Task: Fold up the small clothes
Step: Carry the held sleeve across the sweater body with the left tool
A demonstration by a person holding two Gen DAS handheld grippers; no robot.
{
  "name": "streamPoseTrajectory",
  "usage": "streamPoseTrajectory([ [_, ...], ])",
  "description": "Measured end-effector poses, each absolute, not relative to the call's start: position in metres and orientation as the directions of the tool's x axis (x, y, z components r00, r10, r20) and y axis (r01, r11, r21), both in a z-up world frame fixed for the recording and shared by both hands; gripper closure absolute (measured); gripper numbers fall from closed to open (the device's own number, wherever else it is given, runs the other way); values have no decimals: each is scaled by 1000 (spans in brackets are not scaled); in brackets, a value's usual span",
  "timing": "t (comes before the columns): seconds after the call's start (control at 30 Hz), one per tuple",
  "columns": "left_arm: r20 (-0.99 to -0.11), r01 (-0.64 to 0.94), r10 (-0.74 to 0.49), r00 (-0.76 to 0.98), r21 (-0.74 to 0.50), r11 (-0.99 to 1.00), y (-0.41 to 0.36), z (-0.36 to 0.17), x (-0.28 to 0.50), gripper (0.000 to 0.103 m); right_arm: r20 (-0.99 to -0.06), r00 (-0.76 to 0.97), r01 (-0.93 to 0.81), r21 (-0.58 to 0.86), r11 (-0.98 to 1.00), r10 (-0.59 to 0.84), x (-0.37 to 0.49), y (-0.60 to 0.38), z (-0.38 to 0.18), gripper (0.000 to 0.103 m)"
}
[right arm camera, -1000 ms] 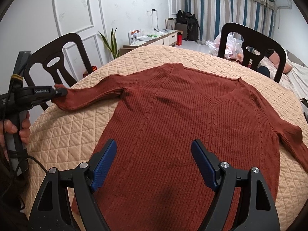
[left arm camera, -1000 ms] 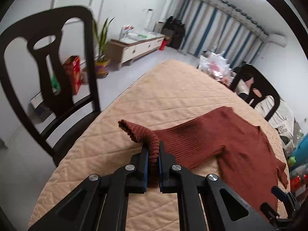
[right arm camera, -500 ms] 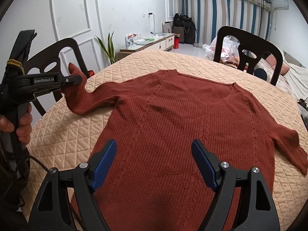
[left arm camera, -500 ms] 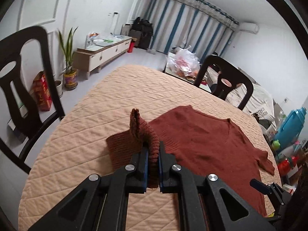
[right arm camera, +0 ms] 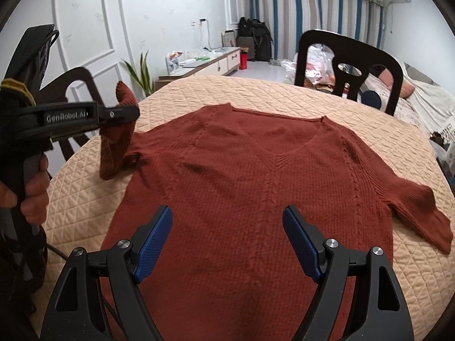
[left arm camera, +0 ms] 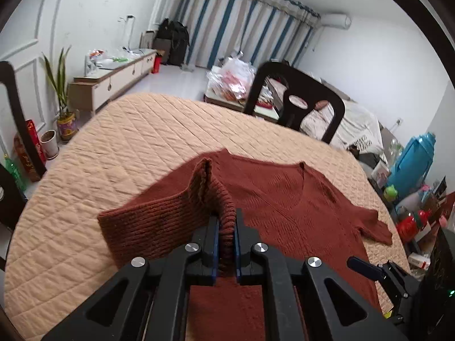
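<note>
A rust-red knitted V-neck sweater (right arm camera: pixel 256 170) lies flat, front up, on the quilted table; it also shows in the left wrist view (left arm camera: pixel 284 199). My left gripper (left arm camera: pixel 226 227) is shut on the sweater's left sleeve (left arm camera: pixel 159 216) near the cuff and holds it lifted above the table, folded over toward the body. In the right wrist view the left gripper (right arm camera: pixel 133 112) is at the left with the sleeve (right arm camera: pixel 116 145) hanging from it. My right gripper (right arm camera: pixel 227 236) is open and empty above the sweater's lower middle. The other sleeve (right arm camera: pixel 421 213) lies flat at the right.
The round table has a beige quilted cover (right arm camera: pixel 85 199). Black chairs stand at the far side (right arm camera: pixel 349 65) and the left (left arm camera: pixel 11 142). A blue jug (left arm camera: pixel 412 162) and bottles crowd the right beyond the table. A low cabinet (left arm camera: pixel 113 79) and plant (left arm camera: pixel 61 85) stand by the wall.
My left gripper has lifted the sleeve off the table and carried it right, toward the sweater's body, so the sleeve now doubles over. The right gripper has stayed open above the hem.
</note>
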State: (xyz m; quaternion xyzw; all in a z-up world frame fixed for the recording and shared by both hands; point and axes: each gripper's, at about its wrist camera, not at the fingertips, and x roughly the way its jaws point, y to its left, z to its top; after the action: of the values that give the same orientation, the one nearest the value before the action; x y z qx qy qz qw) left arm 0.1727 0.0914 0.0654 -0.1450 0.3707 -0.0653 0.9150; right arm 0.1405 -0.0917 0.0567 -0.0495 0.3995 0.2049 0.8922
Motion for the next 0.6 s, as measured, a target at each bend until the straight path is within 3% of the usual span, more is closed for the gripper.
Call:
streamPoseTrajectory([
  [0.23,-703,74,-268,658,-295,953,62,51,193,93,-758,572,-360,112,926,314,157,-106,49,23],
  [0.47,-718,83,-324,616,-350,933,63,41,202,87,-783,533,-336,151,930,320,168,-116,43,23],
  [0.5,-718,85,-323,616,-348,934,64,41,202,86,-788,526,-333,156,930,320,170,-117,42,23],
  [0.57,-715,90,-335,614,-358,929,68,43,202,71,-794,516,-332,162,929,322,172,-117,41,23],
  [0.6,-711,93,-344,613,-367,925,67,44,203,70,-796,507,-334,170,927,329,173,-117,41,23],
])
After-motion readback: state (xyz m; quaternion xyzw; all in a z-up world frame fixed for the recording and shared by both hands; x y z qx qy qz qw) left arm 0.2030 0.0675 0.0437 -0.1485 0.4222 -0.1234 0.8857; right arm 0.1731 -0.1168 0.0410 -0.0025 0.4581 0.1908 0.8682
